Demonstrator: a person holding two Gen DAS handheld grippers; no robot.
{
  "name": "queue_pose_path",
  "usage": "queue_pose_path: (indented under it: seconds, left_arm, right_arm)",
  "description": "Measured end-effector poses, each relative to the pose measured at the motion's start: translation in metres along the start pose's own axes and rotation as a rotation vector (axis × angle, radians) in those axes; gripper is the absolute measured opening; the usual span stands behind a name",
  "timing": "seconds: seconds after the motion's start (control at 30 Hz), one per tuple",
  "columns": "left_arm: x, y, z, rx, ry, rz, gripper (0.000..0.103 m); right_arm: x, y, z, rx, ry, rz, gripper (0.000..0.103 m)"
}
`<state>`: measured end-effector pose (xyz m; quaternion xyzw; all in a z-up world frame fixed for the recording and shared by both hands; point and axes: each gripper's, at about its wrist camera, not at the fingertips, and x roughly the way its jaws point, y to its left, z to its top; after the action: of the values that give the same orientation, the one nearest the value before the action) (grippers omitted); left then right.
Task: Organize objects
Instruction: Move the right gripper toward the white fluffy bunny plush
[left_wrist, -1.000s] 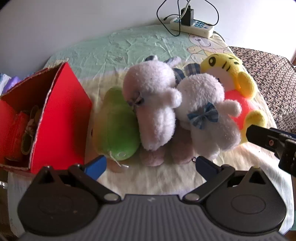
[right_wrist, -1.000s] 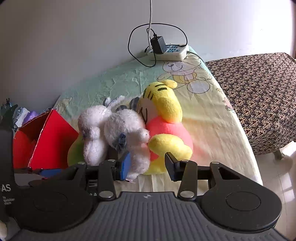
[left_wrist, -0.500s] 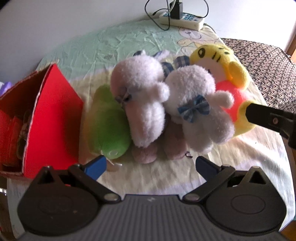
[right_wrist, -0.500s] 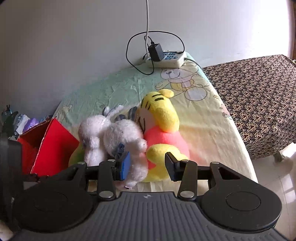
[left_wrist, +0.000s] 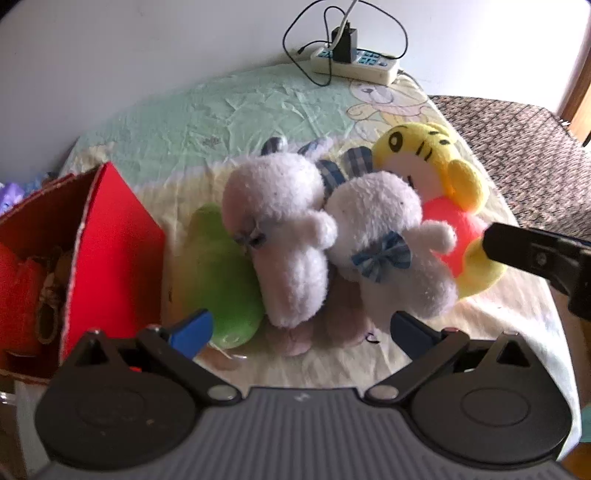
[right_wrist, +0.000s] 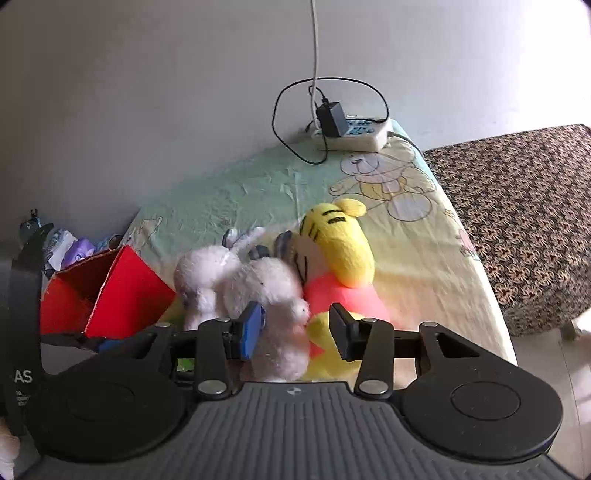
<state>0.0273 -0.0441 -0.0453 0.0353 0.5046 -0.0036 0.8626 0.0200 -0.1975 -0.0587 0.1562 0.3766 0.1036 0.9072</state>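
the four soft toys are huddled mid-frame on the pastel sheet-covered desk (left_wrist: 229, 110), beside the open red cardboard box (left_wrist: 110, 236) at left. the yellow tiger plush in a red shirt (right_wrist: 332, 258) should be gripped round its body, not a limb. the right gripper (right_wrist: 295, 328) is tilted down, half open and empty; the left gripper (left_wrist: 299, 328) is pitched steeply, wide open and empty.

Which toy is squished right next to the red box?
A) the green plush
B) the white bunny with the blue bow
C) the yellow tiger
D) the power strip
A: the green plush lies right beside the red box, with the two white bunnies and then the yellow tiger farther over to the right.
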Motion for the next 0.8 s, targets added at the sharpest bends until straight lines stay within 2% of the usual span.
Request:
queue_pose_path:
  seconds: [0.1, 0.2, 0.27, 0.4, 0.53, 0.67, 0.8]
  left_arm:
    - [0.002, 0.002, 0.001, 0.005, -0.010, -0.007, 0.102]
    - [0.004, 0.002, 0.003, 0.018, -0.022, -0.028, 0.096]
    - [0.003, 0.003, 0.003, 0.028, -0.041, -0.073, 0.090]
    - [0.001, 0.005, 0.002, 0.040, -0.086, -0.198, 0.090]
    - [0.002, 0.001, 0.003, 0.061, -0.107, -0.256, 0.086]
    - [0.005, -0.003, 0.002, 0.073, -0.118, -0.321, 0.086]
    - [0.012, -0.008, 0.004, 0.099, -0.115, -0.332, 0.086]
  right_arm:
    - [0.006, 0.000, 0.003, -0.011, 0.005, 0.005, 0.045]
    - [0.014, 0.002, 0.007, -0.024, 0.012, 0.031, 0.045]
    - [0.020, 0.004, 0.010, -0.039, 0.017, 0.058, 0.045]
    - [0.034, 0.003, 0.014, -0.053, 0.050, 0.109, 0.045]
    - [0.045, -0.003, 0.016, -0.044, 0.061, 0.104, 0.045]
    - [0.053, -0.007, 0.017, -0.032, 0.096, 0.142, 0.045]
    - [0.064, -0.007, 0.016, -0.045, 0.135, 0.147, 0.045]
